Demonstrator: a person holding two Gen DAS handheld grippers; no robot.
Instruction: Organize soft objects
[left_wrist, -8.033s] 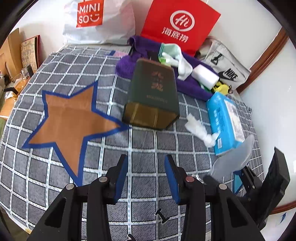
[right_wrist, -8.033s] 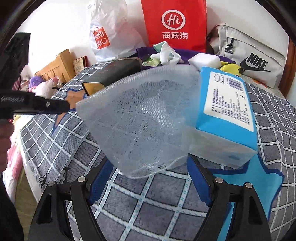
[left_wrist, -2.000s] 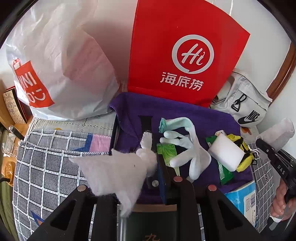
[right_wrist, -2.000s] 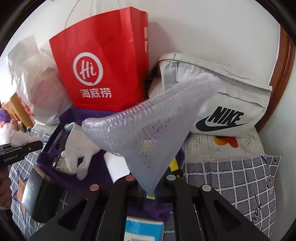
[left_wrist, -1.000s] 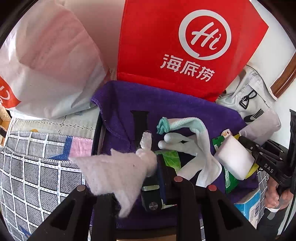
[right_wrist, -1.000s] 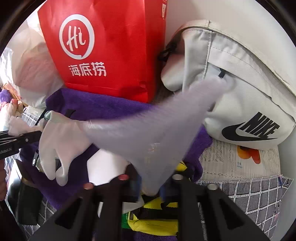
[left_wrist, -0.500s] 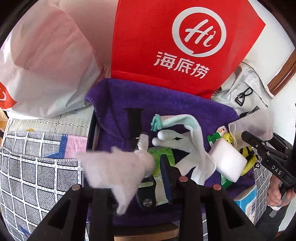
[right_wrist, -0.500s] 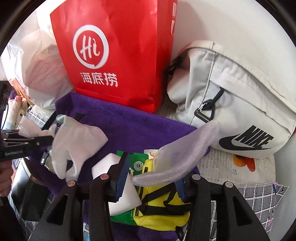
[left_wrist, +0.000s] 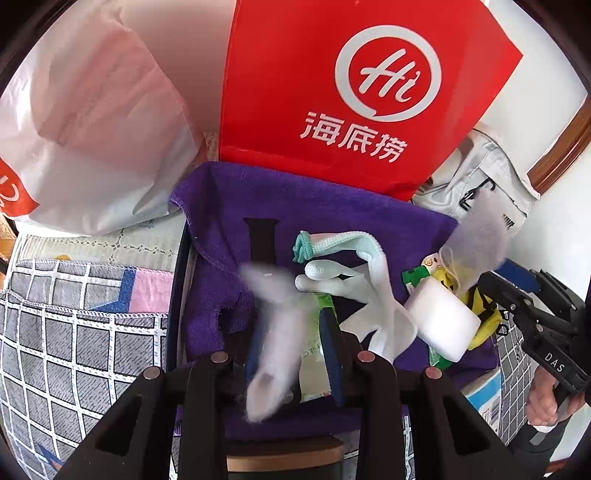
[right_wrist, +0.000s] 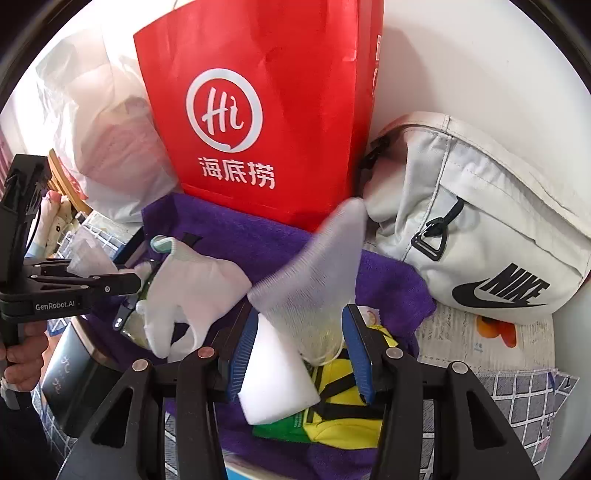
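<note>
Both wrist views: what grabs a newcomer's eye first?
The big red paper bag with its white Hi logo stands at the back against the wall, dominating both views. In front of it a purple towel holds a pile of soft things, a white glove and a white sponge block among them. A blurred white tissue sits between the left gripper's fingers, and a mesh pouch rises between the right gripper's parted fingers.

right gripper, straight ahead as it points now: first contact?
Likely the white sponge block and the mesh pouch already between its open jaws, above the purple towel. Depth is unclear.
</note>
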